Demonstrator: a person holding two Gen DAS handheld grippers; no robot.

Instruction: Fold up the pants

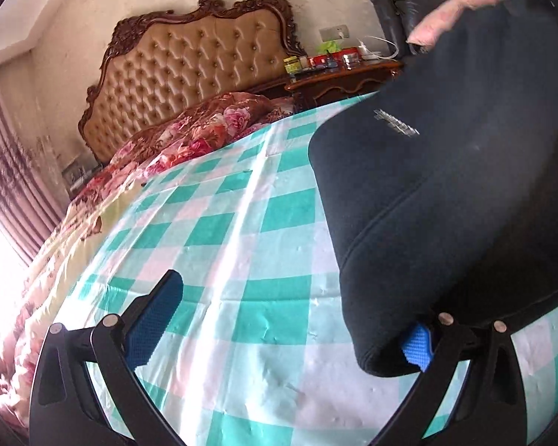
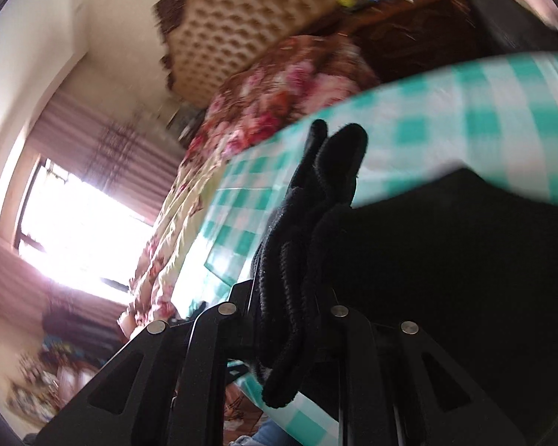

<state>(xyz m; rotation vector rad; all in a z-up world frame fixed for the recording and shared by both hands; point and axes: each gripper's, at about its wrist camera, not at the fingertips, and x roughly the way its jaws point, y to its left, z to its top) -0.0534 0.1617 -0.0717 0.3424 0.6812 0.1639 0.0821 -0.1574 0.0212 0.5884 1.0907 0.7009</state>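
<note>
Dark navy pants (image 1: pixel 465 186) lie on the teal-and-white checked sheet (image 1: pixel 223 223), lifted and arching up at the right in the left wrist view. My left gripper (image 1: pixel 290 312) stands open just above the sheet. Its left blue pad (image 1: pixel 156 316) is bare, and the pants' hem edge drapes over its right pad (image 1: pixel 416 345). In the blurred right wrist view my right gripper (image 2: pixel 290 290) is shut on a bunched fold of the pants (image 2: pixel 316 204), which sticks up between the fingers; more dark cloth (image 2: pixel 465 278) spreads to the right.
A floral quilt (image 1: pixel 189 133) is heaped against the tufted headboard (image 1: pixel 189 70). A wooden nightstand (image 1: pixel 342 81) with several small items stands beyond the bed. A curtained bright window (image 2: pixel 78 223) is at the left. A pink sleeve (image 1: pixel 450 15) shows at top right.
</note>
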